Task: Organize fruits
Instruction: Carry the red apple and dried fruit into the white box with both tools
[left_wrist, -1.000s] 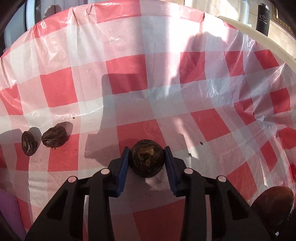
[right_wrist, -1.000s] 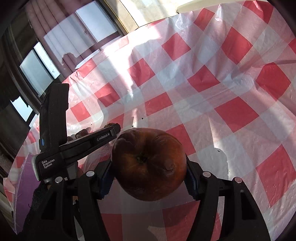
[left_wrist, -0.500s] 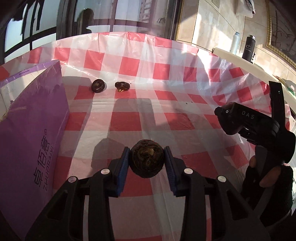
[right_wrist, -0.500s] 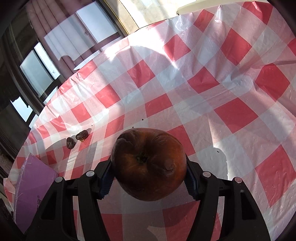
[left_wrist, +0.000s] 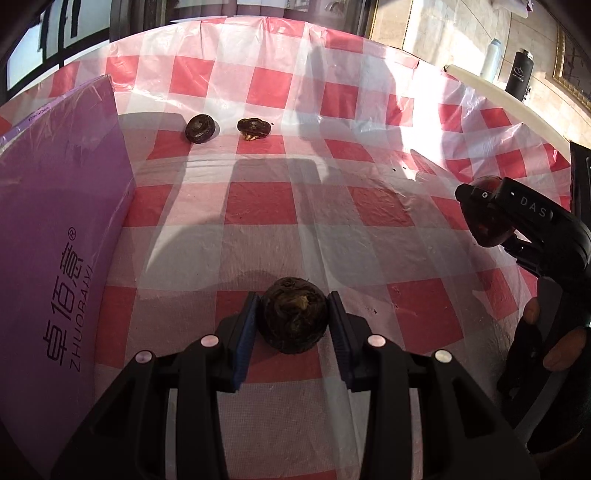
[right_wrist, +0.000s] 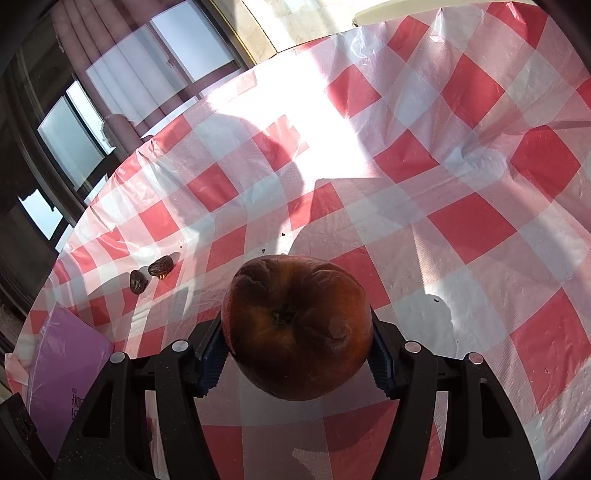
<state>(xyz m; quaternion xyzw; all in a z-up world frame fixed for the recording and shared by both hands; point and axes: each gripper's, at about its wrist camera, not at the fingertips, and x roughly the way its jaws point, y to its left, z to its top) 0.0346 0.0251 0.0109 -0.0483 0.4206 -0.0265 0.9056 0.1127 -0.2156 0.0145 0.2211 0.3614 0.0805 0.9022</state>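
Note:
My left gripper (left_wrist: 293, 319) is shut on a small dark wrinkled fruit (left_wrist: 294, 314) and holds it above the red-and-white checked tablecloth (left_wrist: 258, 203). My right gripper (right_wrist: 297, 332) is shut on a large shrivelled brown-red fruit (right_wrist: 297, 328), held above the cloth; it also shows at the right of the left wrist view (left_wrist: 487, 218). Two small dark dried fruits lie on the cloth at the far left, one round (left_wrist: 200, 128) and one flatter (left_wrist: 253, 128); they also show in the right wrist view (right_wrist: 137, 281) (right_wrist: 161, 266).
A purple box (left_wrist: 55, 258) with printed characters stands along the left side of the table, also seen in the right wrist view (right_wrist: 62, 369). A white bottle (left_wrist: 491, 59) and a dark bottle (left_wrist: 519, 75) stand beyond the far right edge. Windows lie behind the table.
The left gripper has pulled back and up with its fruit, so the box, both dried fruits and the right gripper came into its view. The right gripper has held still with its fruit.

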